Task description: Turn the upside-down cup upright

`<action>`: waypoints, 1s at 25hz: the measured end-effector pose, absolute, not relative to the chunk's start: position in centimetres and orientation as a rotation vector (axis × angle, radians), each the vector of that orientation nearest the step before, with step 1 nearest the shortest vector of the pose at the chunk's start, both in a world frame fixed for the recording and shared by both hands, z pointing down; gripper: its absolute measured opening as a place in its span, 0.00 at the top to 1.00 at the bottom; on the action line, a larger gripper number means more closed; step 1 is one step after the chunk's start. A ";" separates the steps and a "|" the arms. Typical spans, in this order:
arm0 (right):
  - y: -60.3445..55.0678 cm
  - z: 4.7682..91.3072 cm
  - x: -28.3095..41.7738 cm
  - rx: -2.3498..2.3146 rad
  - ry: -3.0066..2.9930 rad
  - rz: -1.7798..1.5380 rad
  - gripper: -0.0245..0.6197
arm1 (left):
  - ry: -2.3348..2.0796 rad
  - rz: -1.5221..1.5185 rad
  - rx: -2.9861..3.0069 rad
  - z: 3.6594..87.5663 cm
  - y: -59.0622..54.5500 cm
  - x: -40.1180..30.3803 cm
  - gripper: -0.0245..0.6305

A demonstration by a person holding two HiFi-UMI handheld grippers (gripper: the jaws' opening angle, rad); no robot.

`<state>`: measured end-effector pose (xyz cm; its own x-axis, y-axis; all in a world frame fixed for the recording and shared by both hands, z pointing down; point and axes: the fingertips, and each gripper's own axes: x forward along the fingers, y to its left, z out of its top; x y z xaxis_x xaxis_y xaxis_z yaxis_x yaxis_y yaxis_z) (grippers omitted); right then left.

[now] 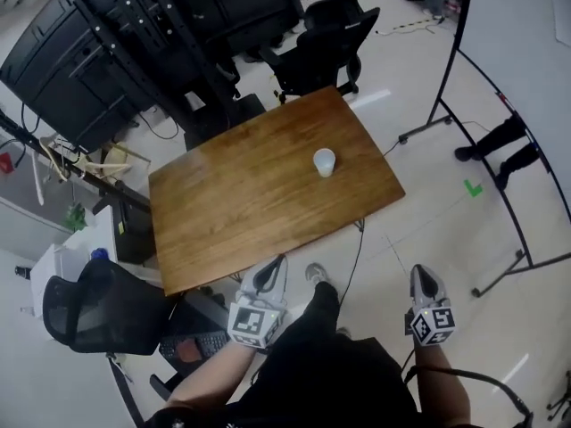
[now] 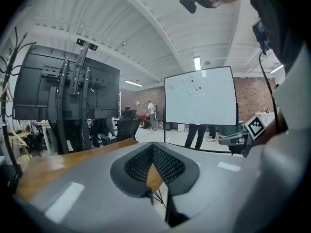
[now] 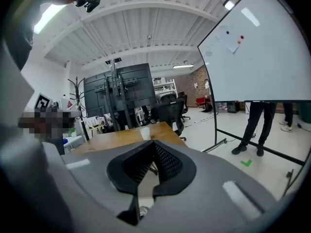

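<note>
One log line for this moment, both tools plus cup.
phase: pre-reach | cup: on table, untouched | left tool: shut, empty, by near edge | right tool: shut, empty, over floor

A wooden bench fills the middle of the head view. Upper left, there's a black rack of screens, with a black office chair at top centre. Lower left sits a mesh chair. On the right stands a whiteboard, a person's legs beside its frame, and a green floor mark just below them.
</note>
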<state>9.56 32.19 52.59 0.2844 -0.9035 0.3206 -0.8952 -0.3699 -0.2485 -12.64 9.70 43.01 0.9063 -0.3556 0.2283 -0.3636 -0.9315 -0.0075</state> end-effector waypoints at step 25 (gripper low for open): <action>-2.3 53.4 19.2 -2.075 2.590 -0.748 0.96 | -0.882 0.254 2.979 38.8 -9.5 -1.2 0.96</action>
<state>19.25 -2.32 53.42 -0.2347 -0.8565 0.4598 -0.9697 0.1732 -0.1724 -1.21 -9.54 38.84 0.8267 -0.5387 0.1624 -0.5426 -0.8397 -0.0232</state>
